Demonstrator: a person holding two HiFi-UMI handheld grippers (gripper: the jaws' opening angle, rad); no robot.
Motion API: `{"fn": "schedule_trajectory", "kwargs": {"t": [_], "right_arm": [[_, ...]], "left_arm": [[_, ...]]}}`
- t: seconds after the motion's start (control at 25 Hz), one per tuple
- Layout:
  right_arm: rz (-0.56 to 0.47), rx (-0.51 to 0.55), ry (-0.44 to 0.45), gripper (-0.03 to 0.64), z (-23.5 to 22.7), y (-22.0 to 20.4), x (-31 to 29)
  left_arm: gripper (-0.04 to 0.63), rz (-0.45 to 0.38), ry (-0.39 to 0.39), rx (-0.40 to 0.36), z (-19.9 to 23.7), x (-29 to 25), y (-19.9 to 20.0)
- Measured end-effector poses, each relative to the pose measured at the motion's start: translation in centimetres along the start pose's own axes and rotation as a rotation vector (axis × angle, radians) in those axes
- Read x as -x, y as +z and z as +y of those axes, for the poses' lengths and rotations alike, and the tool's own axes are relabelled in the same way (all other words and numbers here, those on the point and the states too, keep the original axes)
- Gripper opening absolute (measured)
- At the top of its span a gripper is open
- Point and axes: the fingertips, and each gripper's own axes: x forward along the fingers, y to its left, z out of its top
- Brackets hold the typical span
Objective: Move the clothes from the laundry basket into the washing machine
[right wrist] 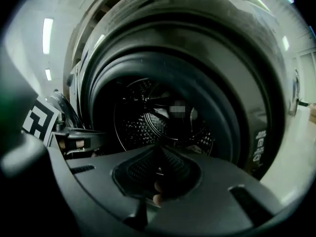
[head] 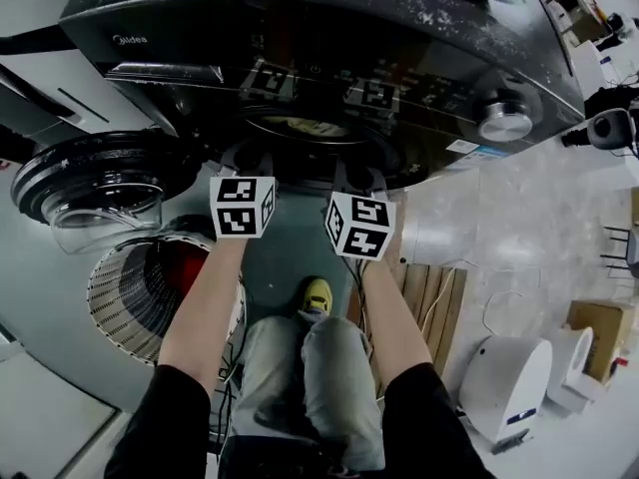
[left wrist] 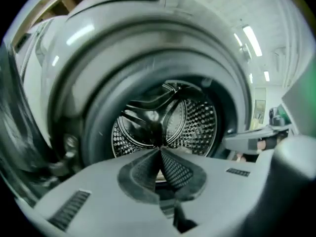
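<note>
The dark front-loading washing machine (head: 329, 48) stands before me with its round door (head: 95, 183) swung open to the left. Both grippers are held at the drum mouth. The left gripper (head: 245, 163) is shut with nothing between its pads; its own view looks into the perforated steel drum (left wrist: 168, 122) past the closed tips (left wrist: 160, 149). The right gripper (head: 351, 173) is shut and empty too (right wrist: 159, 149), facing the same drum (right wrist: 158, 117). The slatted white laundry basket (head: 120, 297) sits low at the left with a red garment (head: 185, 267) in it.
The open door juts out above the basket on the left. My knees and a yellow shoe (head: 318, 295) are below the grippers. A wooden panel (head: 429, 297), a white appliance (head: 509, 372) and a cardboard box (head: 599, 337) stand on the floor at the right.
</note>
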Motion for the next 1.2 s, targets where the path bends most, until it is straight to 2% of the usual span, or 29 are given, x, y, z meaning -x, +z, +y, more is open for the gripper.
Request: {"fn": "schedule_trajectory", "kwargs": {"t": [0.24,0.36,0.72,0.96,1.2], "right_arm": [[-0.002,-0.003,0.039,0.003,2.0,4.2,5.7],[-0.002,-0.008,0.051,0.003,3.1,6.7,8.6],[-0.048,-0.061,0.019,0.003,4.7,15.9,19.0],[-0.062,-0.071,-0.011,0.003,6.9,20.2,25.3],[-0.083,-0.068,-0.034,0.003,9.3,23.6,28.1]], "left_arm": [[0.011,0.007,-0.006,0.027,-1.5,6.1,4.2],[0.011,0.008,-0.005,0.011,-2.1,9.3,6.5],[0.011,-0.020,-0.021,0.023,-3.6,20.1,15.4],[0.011,-0.058,-0.045,-0.006,-3.8,26.3,20.7],[0.011,-0.088,-0.057,-0.069,-2.2,29.9,24.4]]}}
